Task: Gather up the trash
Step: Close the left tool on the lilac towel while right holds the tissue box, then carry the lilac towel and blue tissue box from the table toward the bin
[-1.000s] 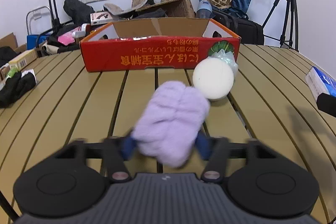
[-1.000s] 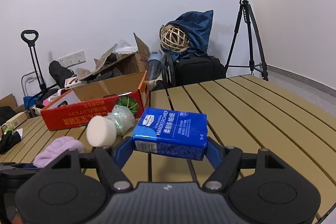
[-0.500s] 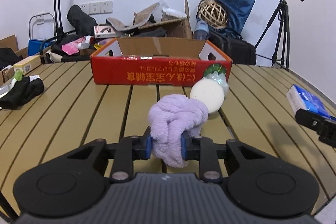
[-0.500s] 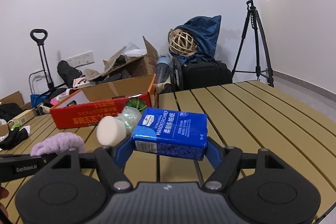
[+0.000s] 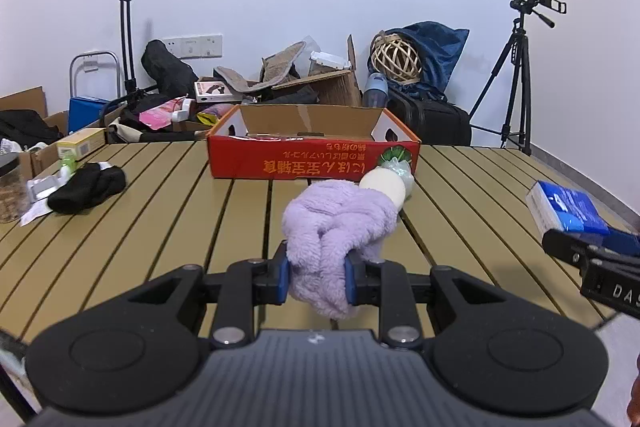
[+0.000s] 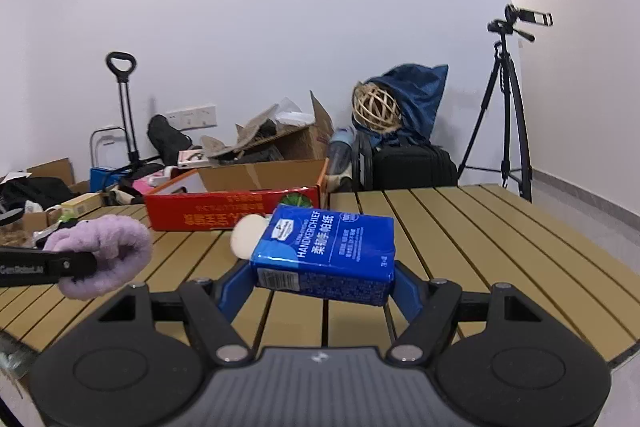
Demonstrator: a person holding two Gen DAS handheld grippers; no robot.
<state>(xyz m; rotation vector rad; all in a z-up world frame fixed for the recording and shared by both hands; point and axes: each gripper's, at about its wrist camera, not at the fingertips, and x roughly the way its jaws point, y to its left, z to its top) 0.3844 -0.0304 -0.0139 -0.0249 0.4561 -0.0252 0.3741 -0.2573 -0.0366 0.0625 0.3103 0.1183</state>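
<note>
Both loads have come up off the slats since a second ago, and the red box now sits farther ahead of each gripper. Between the jaws of the left gripper (image 5: 316, 277), closed down narrow, is the purple fluffy cloth (image 5: 340, 223), squeezed at its lower part and bulging above and ahead of the pads. The right gripper (image 6: 322, 287) stands wide, its jaws pressed against the ends of the blue tissue pack (image 6: 326, 251), which rides tilted, right end lower.

Judged from this, the step in hand is the carry: both pieces are lifted and need taking forward to the red cardboard box (image 5: 312, 159), straight ahead of the left jaws and ahead-left of the right ones. Next comes a rise over its near wall, then release over the open top.

A white foam roll (image 5: 384, 185) with a clear wrapper lies just beyond the left jaws, touching or nearly touching the box front; passing above it avoids a knock. Left of the left jaws, a black cloth (image 5: 86, 187) lies well apart. The wooden slat table (image 6: 480, 227) stays bare right of the right jaws, so swinging room exists there. The two grippers sit near each other.
</note>
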